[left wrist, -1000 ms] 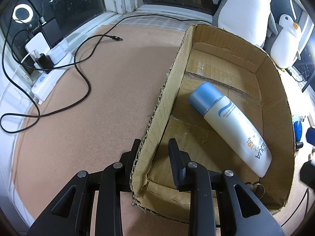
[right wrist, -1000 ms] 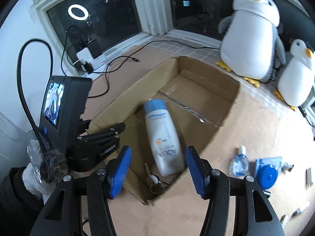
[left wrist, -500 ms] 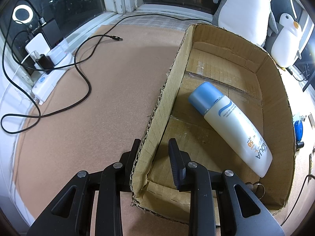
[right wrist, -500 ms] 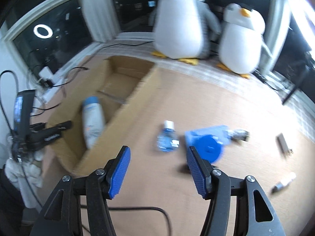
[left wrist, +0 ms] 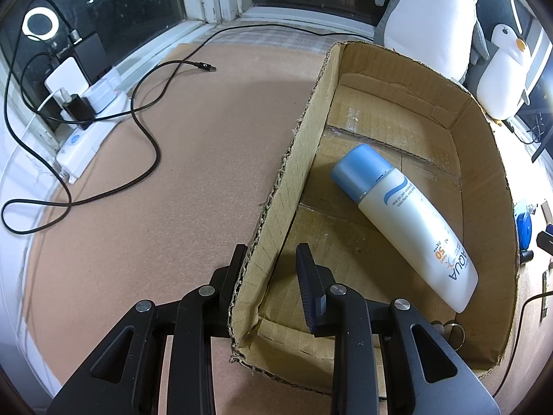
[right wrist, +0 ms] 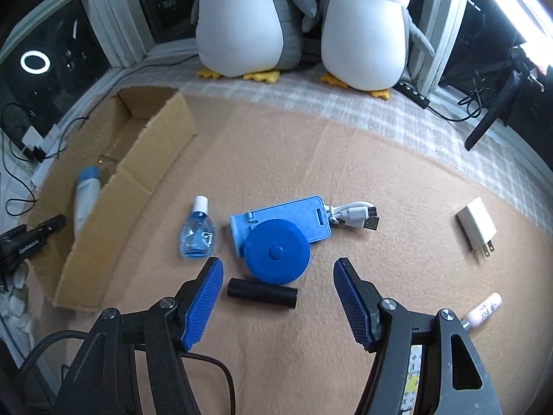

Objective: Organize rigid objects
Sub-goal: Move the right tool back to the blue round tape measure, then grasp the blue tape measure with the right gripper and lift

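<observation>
My left gripper (left wrist: 271,252) is shut on the near left wall of the cardboard box (left wrist: 484,131), one finger on each side. Inside the box lie a white bottle with a blue cap (left wrist: 408,228) and a key ring (left wrist: 449,332). My right gripper (right wrist: 277,263) hovers over loose items on the tan mat, its jaws opening and nothing between them. Below it are a round blue tape measure (right wrist: 276,250) and a black cylinder (right wrist: 262,293). Around these lie a blue flat case (right wrist: 293,218), a small blue bottle (right wrist: 197,235), a white plug (right wrist: 477,228) and a pink tube (right wrist: 484,307).
Two plush penguins (right wrist: 242,17) (right wrist: 366,27) stand at the mat's far edge by the windows. A white USB cable (right wrist: 356,214) hangs off the blue case. A black cable (left wrist: 145,131) and a power strip (left wrist: 86,138) lie left of the box.
My right gripper has swung from above the box rightward to over the loose items, dropped a little, and its jaws stand wider. The left gripper and box have not moved.
</observation>
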A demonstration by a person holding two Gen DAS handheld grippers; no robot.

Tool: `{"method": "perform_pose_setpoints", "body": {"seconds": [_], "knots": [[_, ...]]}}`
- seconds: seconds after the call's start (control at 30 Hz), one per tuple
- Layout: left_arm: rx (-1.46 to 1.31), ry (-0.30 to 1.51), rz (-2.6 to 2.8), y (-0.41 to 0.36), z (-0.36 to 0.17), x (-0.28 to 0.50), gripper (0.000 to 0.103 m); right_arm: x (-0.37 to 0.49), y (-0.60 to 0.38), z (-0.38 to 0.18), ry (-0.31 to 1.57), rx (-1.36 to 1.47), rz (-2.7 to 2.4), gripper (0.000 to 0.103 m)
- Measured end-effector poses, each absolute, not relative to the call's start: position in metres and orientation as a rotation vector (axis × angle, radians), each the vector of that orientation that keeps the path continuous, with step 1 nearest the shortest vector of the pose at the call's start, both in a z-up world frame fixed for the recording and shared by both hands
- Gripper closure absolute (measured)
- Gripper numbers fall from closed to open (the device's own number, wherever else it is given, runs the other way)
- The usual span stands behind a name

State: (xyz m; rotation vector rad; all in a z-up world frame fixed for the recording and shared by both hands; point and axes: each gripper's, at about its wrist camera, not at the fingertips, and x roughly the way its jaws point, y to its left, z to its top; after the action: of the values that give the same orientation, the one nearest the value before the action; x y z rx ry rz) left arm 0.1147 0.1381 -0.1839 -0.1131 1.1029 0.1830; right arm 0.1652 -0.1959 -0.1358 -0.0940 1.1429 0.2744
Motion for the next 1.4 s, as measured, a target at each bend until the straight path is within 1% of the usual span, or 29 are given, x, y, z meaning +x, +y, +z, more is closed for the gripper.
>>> {"method": "perform_pose_setpoints", "body": {"seconds": [0.7, 0.9, 1.0, 1.4], "knots": [[-0.116, 1.104, 0.183, 0.138, -0.184, 0.115, 0.076, 0.190, -0.187, -0.169, 1.203, -0.174, 0.219, 0.041], [-0.116, 1.104, 0.184, 0.138, -0.184, 0.115, 0.077, 0.184, -0.196, -0.174, 1.220, -0.176, 0.220, 0.041], [-0.115, 1.104, 0.183, 0.138, -0.184, 0.115, 0.076, 0.182, -0.203, -0.178, 1.225, -0.177, 0.203, 0.043], [-0.115, 1.104, 0.183, 0.138, -0.184, 0.115, 0.076, 0.184, -0.228, -0.179, 1.251, -0.132, 0.191, 0.045]]}}
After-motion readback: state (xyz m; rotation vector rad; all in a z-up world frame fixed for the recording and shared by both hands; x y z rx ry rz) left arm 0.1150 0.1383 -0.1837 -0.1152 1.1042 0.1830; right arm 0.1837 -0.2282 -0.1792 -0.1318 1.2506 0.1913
